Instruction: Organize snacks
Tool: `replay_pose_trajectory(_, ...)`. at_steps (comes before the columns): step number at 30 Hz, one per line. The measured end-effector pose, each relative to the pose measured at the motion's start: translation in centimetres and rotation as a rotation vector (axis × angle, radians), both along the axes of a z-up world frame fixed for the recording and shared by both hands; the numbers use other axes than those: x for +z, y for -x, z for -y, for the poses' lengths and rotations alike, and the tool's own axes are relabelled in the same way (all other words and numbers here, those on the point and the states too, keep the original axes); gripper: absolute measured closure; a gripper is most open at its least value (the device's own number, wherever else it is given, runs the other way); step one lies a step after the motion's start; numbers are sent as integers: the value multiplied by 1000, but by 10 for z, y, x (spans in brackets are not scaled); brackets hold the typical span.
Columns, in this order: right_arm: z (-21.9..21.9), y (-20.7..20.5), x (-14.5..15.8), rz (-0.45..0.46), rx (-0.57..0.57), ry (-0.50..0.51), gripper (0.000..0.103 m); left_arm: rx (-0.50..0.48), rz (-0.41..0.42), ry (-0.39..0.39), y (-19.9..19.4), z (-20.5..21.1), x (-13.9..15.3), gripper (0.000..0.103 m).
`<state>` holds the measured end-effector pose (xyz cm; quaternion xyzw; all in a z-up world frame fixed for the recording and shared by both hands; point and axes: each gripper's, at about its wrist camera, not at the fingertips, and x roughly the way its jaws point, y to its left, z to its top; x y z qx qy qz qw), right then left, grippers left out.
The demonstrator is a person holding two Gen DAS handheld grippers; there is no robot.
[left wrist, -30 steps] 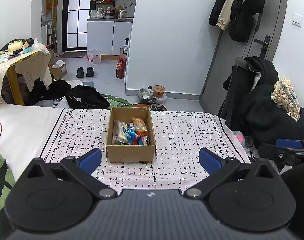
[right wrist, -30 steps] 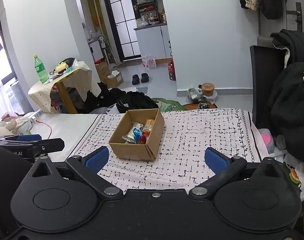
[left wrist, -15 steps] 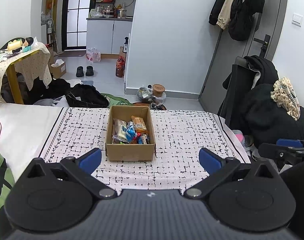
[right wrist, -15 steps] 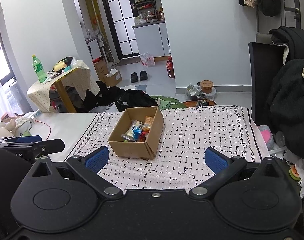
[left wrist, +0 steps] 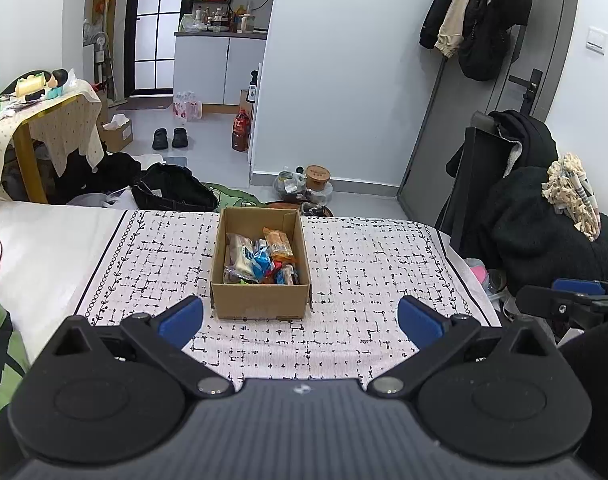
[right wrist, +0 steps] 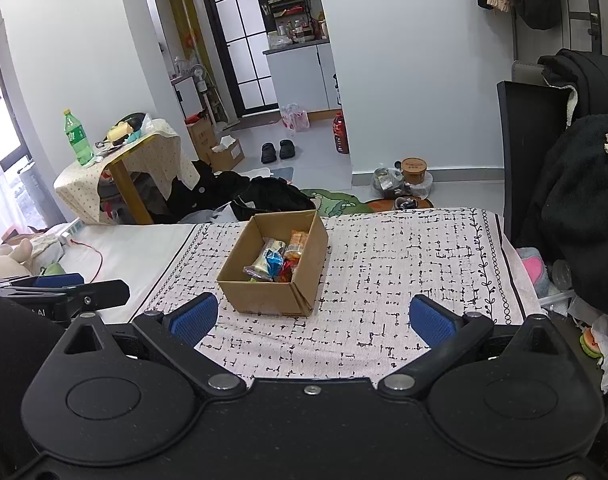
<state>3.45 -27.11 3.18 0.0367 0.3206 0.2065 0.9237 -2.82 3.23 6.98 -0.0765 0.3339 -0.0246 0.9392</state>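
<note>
Ahead of blue-padded tongs (left wrist: 300,316): brown box (left wrist: 260,302), blue and orange packets (left wrist: 264,258), white cloth (left wrist: 368,264) with black grid pattern.

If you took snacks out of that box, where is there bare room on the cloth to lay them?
The patterned cloth is bare on both sides of the cardboard box, wider toward the right edge. The box itself is crowded with snack packets. Both grippers, left and right, hang open in front.
</note>
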Motion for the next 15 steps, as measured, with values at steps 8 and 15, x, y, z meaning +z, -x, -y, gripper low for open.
replay_pose_trajectory(8,-1,1,0,0,-1,1,0,0,-1,1,0,-1,-1,0)
replay_pose_trajectory(15,-1,0,1,2,-2,2,0,0,-1,1,0,-1,-1,0)
